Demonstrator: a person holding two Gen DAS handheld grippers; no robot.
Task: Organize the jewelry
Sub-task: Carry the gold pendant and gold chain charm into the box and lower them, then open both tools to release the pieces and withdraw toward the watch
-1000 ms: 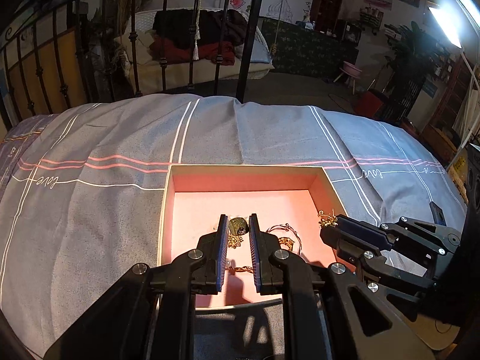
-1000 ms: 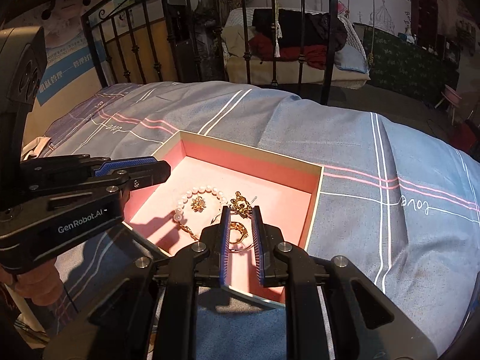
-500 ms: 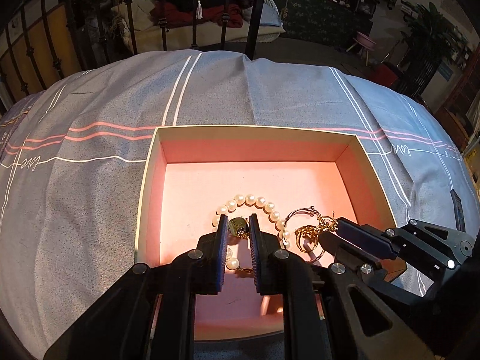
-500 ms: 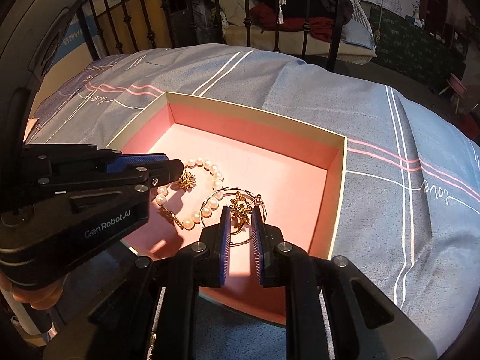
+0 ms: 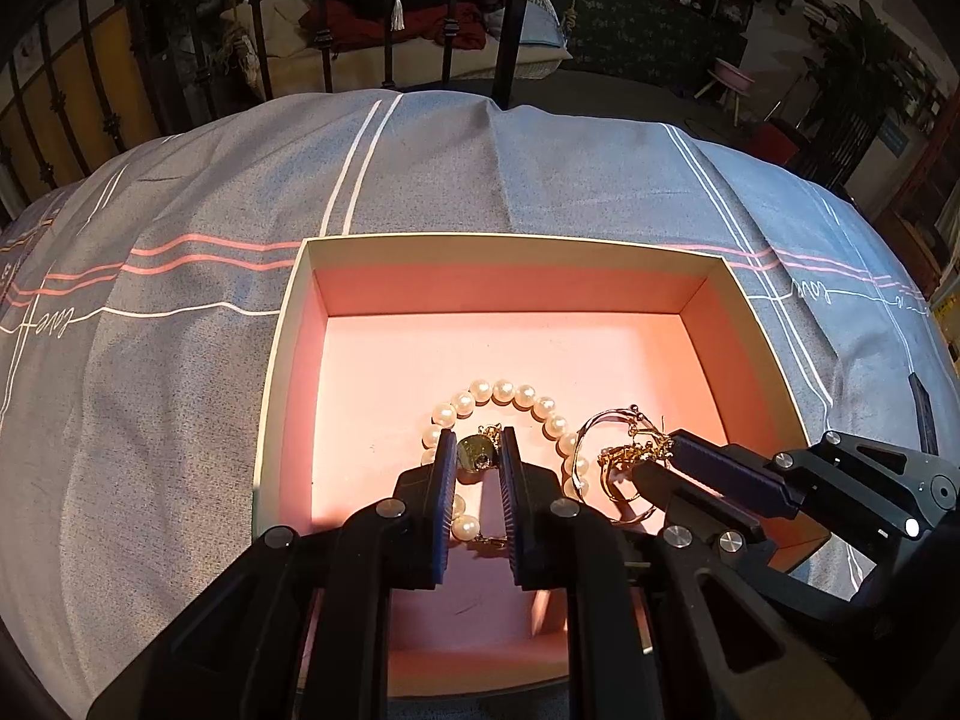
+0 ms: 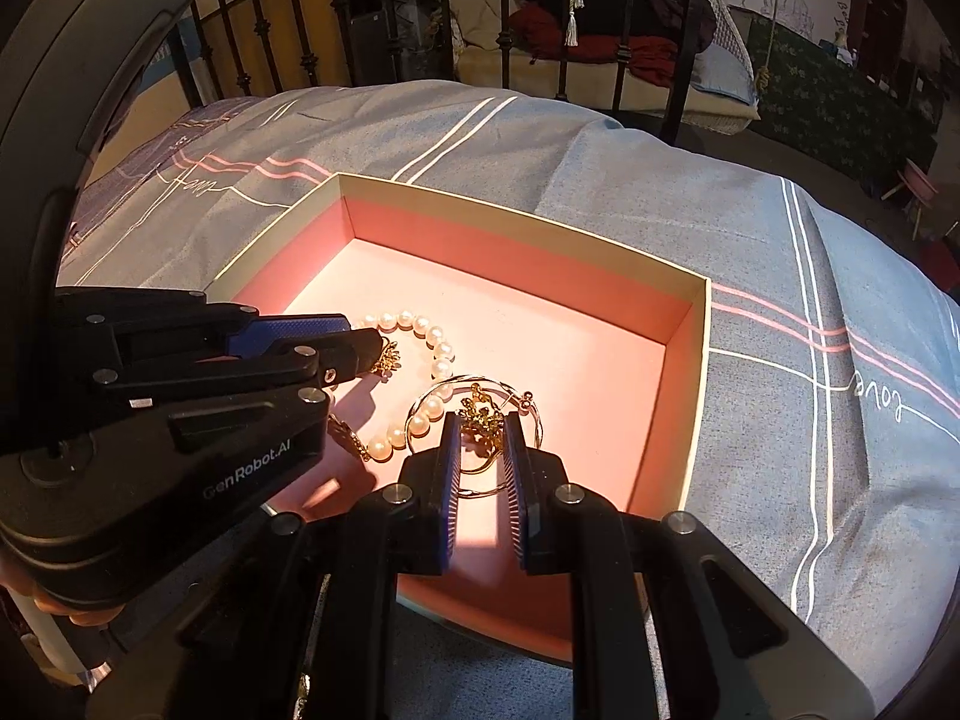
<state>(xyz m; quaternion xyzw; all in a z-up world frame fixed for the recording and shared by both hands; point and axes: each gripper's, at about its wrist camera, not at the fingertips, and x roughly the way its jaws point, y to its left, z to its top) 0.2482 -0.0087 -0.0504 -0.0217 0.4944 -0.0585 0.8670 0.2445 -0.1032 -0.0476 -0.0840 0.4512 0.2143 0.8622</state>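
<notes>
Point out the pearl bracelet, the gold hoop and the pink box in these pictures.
pearl bracelet [image 5: 503, 389], left wrist view, on a pearl at the top of its arc.
gold hoop [image 6: 536, 420], right wrist view, on its right-hand rim.
pink box [image 5: 510, 289], left wrist view, on the far inner wall.

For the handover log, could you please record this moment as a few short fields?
surface: grey striped bedspread
container: open pink-lined box
left gripper: shut on gold charm, inside the pearl bracelet loop
right gripper: shut on gold earring ornament, over the hoop earring
jewelry location: all in the box's near half
</notes>
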